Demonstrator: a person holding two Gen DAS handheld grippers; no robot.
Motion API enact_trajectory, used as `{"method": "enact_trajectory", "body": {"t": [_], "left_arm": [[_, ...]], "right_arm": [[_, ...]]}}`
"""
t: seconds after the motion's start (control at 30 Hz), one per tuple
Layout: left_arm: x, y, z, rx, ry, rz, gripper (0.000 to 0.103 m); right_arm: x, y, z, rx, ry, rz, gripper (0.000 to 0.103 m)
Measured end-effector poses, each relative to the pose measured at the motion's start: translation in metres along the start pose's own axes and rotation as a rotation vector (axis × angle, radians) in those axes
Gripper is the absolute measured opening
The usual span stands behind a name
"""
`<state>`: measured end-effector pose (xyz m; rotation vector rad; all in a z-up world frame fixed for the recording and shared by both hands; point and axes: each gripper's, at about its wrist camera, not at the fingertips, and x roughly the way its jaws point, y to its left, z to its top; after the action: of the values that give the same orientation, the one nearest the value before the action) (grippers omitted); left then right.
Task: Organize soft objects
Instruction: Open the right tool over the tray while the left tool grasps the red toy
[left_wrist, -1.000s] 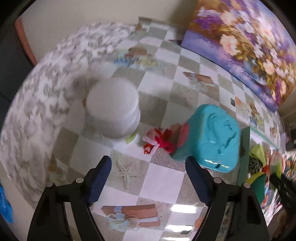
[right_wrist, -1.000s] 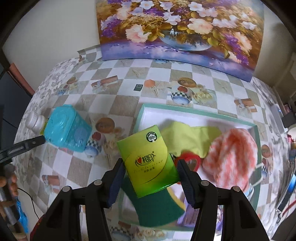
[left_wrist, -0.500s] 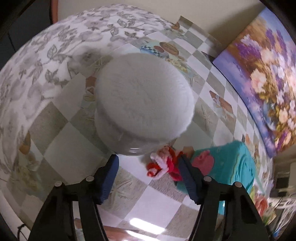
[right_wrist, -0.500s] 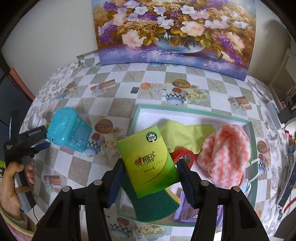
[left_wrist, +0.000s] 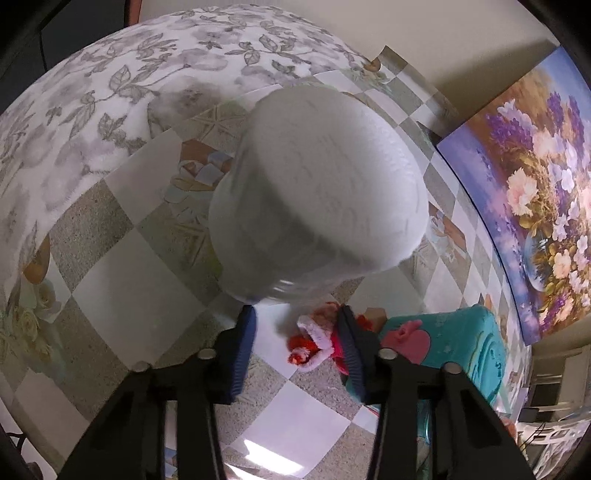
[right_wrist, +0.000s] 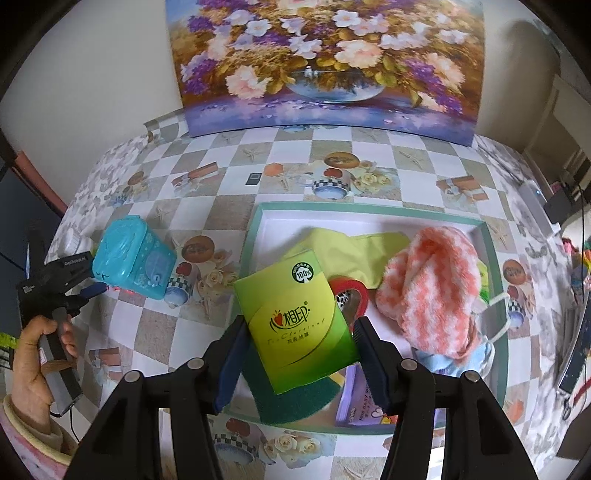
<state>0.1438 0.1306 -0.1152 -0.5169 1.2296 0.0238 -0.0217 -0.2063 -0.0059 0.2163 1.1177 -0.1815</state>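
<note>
Jaws of the left gripper (left_wrist: 295, 325) have just been closing, low in its frame, around a small red-and-pink plush toy (left_wrist: 314, 341) lying on the checked tablecloth (left_wrist: 122, 291); the right pad overlaps the toy, but a firm pinch cannot be confirmed. A white roll (left_wrist: 325, 192) fills mid-frame just above the toy, and a teal box (left_wrist: 461, 347) sits at lower right. Jaws of the right gripper (right_wrist: 295, 354) stand about half open, clamped on a green tissue pack (right_wrist: 295, 325) held at centre frame over the tray (right_wrist: 369, 210), where a yellow cloth (right_wrist: 347, 247), an orange checked towel (right_wrist: 432, 280) and a green sponge (right_wrist: 295, 402) already lie. Judged step: collecting the toy while the pack waits for placing. Next, the left likely needs a secure pinch before lifting clear of the roll, and the right a lowering into free tray space
</note>
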Motion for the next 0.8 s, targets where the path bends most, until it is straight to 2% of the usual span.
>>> {"method": "enact_trajectory", "body": {"t": [0.03, 0.13, 0.23, 0.47, 0.63, 0.8], "left_arm": [[0.001, -0.001, -0.001, -0.002, 0.004, -0.01, 0.032], [0.005, -0.003, -0.005, -0.01, 0.016, -0.047, 0.02], [0.004, -0.002, -0.01, -0.001, 0.019, -0.069, 0.015], [-0.016, 0.011, -0.035, -0.005, 0.029, -0.103, 0.014], [-0.049, 0.022, -0.051, -0.017, -0.001, -0.175, 0.014], [-0.094, 0.016, -0.068, 0.031, -0.051, -0.257, 0.014]], "right_arm": [[-0.001, -0.002, -0.001, 0.006, -0.001, 0.002, 0.06], [-0.004, -0.006, -0.005, 0.019, -0.004, 0.006, 0.06], [-0.006, -0.011, -0.009, 0.035, -0.006, 0.015, 0.06], [-0.011, -0.032, -0.022, 0.093, -0.004, 0.035, 0.06], [-0.004, -0.056, -0.034, 0.161, 0.037, 0.027, 0.06], [0.004, -0.076, -0.043, 0.214, 0.073, 0.024, 0.06]]}}
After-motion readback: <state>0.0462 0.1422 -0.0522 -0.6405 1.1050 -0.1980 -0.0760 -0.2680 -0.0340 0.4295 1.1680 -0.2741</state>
